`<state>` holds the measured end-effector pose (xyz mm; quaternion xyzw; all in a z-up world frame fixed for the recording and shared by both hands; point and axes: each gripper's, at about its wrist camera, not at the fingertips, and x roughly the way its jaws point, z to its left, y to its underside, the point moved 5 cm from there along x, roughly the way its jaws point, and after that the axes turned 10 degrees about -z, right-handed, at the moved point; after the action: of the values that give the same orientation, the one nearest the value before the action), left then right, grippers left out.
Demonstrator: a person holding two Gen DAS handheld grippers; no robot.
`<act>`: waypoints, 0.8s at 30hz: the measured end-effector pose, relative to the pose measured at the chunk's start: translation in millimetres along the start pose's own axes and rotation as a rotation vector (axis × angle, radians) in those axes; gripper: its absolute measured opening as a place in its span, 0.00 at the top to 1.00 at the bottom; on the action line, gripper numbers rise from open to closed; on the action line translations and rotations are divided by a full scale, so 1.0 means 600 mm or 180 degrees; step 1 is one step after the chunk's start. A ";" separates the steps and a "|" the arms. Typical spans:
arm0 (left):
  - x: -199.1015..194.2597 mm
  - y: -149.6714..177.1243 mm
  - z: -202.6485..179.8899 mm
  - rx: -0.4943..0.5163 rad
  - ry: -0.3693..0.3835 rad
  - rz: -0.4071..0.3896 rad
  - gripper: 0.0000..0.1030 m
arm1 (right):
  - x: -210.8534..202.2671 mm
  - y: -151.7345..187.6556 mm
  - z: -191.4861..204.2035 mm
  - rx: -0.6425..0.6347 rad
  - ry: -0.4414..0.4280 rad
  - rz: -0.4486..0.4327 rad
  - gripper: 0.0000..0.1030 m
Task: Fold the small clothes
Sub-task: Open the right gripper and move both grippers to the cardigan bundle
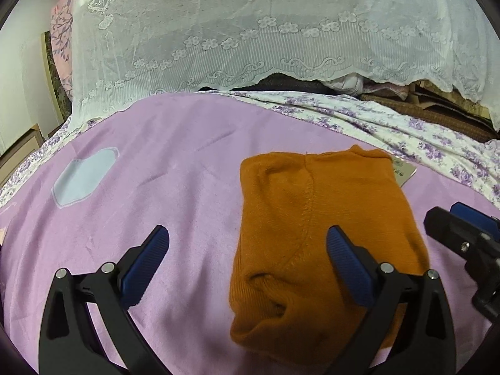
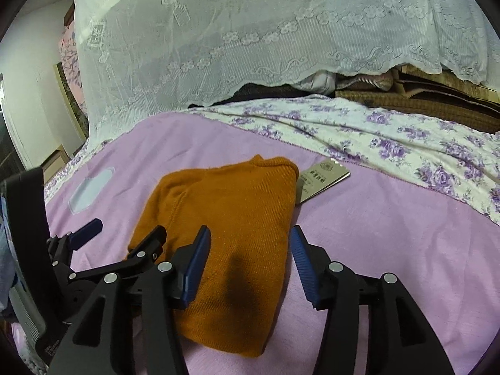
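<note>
My left gripper (image 1: 247, 250) sits nearest, jaws wide apart, empty, above the folded sweater (image 1: 312, 234) on the pink blanket (image 1: 156, 172). From the right wrist, my right gripper (image 2: 250, 256) is parted too, straddling the sweater's (image 2: 231, 218) right edge; its tag (image 2: 322, 178) lies just beside.

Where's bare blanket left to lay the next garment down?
Widest patch: pink blanket between the folded orange garment and the pale patch, out to the lace cover. Another lies beyond the paper tag, below the floral sheet. It is crowded near the left gripper and right gripper, both open.
</note>
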<state>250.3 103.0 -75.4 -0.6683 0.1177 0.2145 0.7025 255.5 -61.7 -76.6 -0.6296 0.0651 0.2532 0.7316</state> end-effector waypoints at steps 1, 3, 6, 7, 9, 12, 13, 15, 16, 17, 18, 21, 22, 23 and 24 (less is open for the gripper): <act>-0.002 -0.001 0.001 -0.0011 0.0008 -0.0003 0.05 | -0.008 -0.001 -0.002 0.0014 -0.0004 -0.0016 0.45; -0.013 -0.003 0.001 -0.0045 0.0026 -0.0023 0.05 | -0.022 -0.001 -0.005 0.0031 -0.0004 -0.0055 0.39; -0.029 -0.005 -0.001 -0.0069 0.0060 -0.0051 0.05 | -0.043 0.000 -0.009 0.0038 0.0015 -0.0106 0.38; -0.035 -0.004 -0.002 -0.0059 0.0066 -0.0050 0.05 | -0.049 0.001 -0.010 0.0048 0.0015 -0.0115 0.38; -0.041 0.000 -0.005 -0.0033 0.0074 -0.0040 0.05 | -0.058 0.005 -0.012 0.0061 0.0012 -0.0111 0.36; -0.048 0.017 -0.005 0.0015 0.0076 0.0047 0.05 | -0.060 0.021 -0.011 0.0030 0.0034 -0.0051 0.34; -0.048 0.023 -0.005 0.0023 0.0073 0.0091 0.04 | -0.058 0.026 -0.010 0.0018 0.0044 -0.0024 0.34; -0.037 0.045 0.001 0.0017 0.0068 0.0293 0.05 | -0.046 0.042 -0.010 -0.0006 0.0073 0.0079 0.34; -0.030 0.053 0.004 0.0005 0.0073 0.0378 0.04 | -0.040 0.050 -0.009 -0.0015 0.0086 0.0140 0.34; -0.019 0.065 0.008 -0.0037 0.0106 0.0512 0.04 | -0.030 0.062 -0.010 -0.0025 0.0108 0.0242 0.34; -0.012 0.072 0.010 -0.0089 0.0147 0.0587 0.04 | -0.022 0.072 -0.012 -0.0024 0.0125 0.0320 0.34; -0.004 0.078 0.021 -0.0257 0.0275 0.0690 0.04 | 0.002 0.100 -0.027 0.0106 0.0118 0.0497 0.33; -0.003 0.080 0.023 -0.0284 0.0300 0.0702 0.04 | 0.000 0.098 -0.030 0.0139 0.0104 0.0499 0.33; -0.006 0.078 0.027 -0.0325 0.0332 0.0697 0.04 | -0.006 0.093 -0.032 0.0144 0.0111 0.0471 0.33; -0.009 0.075 0.028 -0.0347 0.0357 0.0679 0.04 | -0.010 0.090 -0.032 0.0135 0.0123 0.0434 0.32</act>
<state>222.9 119.7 -111.9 -0.7001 0.2154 0.2565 0.6306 230.3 -77.3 -125.7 -0.6128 0.1273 0.2889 0.7245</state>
